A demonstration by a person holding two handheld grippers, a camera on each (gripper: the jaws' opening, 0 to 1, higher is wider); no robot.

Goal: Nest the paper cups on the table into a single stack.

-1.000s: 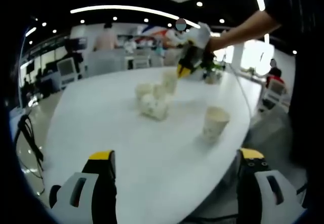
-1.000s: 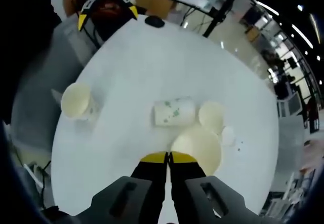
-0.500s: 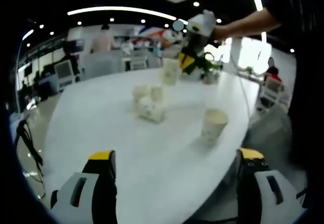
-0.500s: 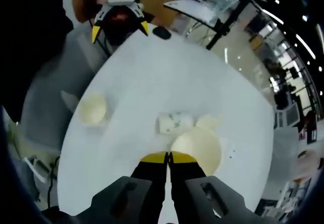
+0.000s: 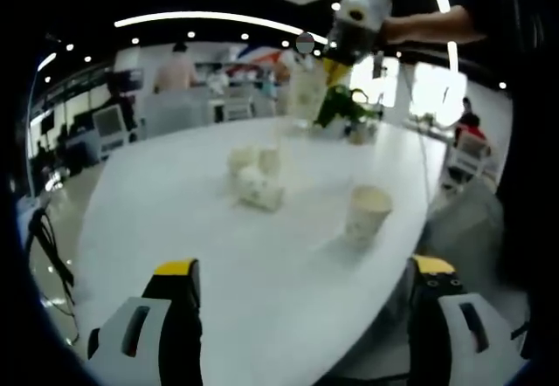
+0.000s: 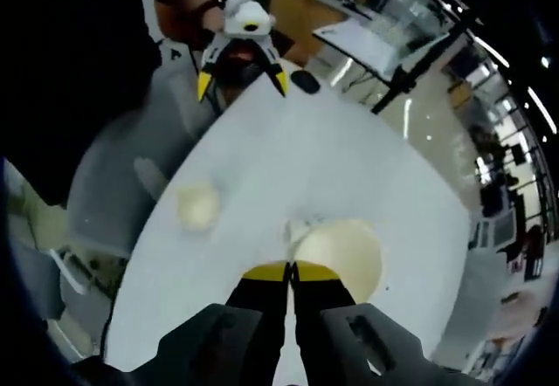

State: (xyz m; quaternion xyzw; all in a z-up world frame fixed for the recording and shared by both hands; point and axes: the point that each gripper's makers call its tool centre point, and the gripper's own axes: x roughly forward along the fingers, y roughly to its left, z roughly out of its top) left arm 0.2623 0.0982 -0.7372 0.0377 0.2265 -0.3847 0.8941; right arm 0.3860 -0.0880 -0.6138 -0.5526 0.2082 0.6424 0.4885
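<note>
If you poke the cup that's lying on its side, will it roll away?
Probably. The tipped cup rests on its round wall, so it likely rolls in a curve. It looks like thin paper, so probably light and easily squashed.

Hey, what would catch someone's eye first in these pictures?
The right gripper, pinched shut on a paper cup, lifted high above the white table. Below sit a lone upright cup near the table's edge and a small cluster of cups at its middle.

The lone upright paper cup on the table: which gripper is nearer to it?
Left. The left gripper waits open just before the cup; the right gripper holds another cup high above.
</note>
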